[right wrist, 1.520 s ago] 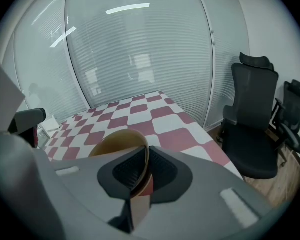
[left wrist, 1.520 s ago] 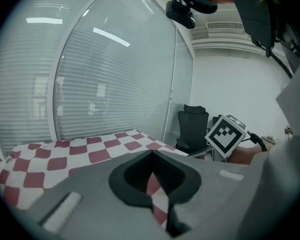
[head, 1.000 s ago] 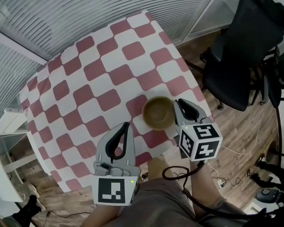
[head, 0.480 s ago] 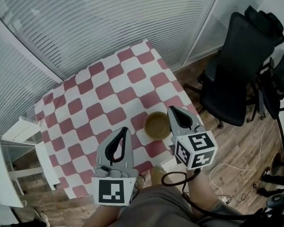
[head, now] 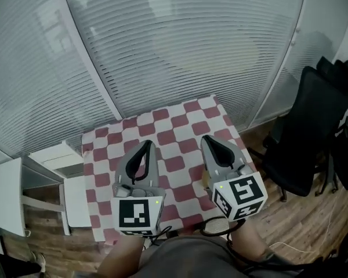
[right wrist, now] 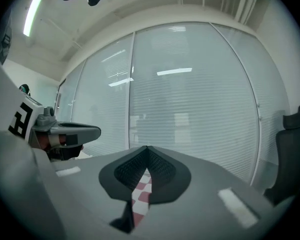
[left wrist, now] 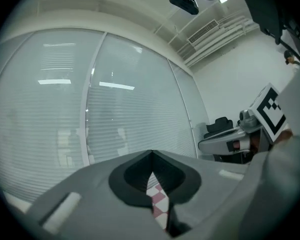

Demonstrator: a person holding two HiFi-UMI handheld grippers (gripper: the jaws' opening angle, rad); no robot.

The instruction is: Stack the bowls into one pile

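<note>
Since my left tool (head: 145, 146) and right tool (head: 210, 142) both hang closed and empty above the checkered counter (head: 162, 126), I judge the stacking finished. Only a brown sliver of bowl (head: 205, 180) shows, on the counter behind the right tool. Next I'd just check that no bowl sits loose.

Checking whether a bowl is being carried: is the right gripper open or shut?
Shut and empty: the right gripper has its jaw tips together in its own view, only checked tablecloth showing behind them.
</note>
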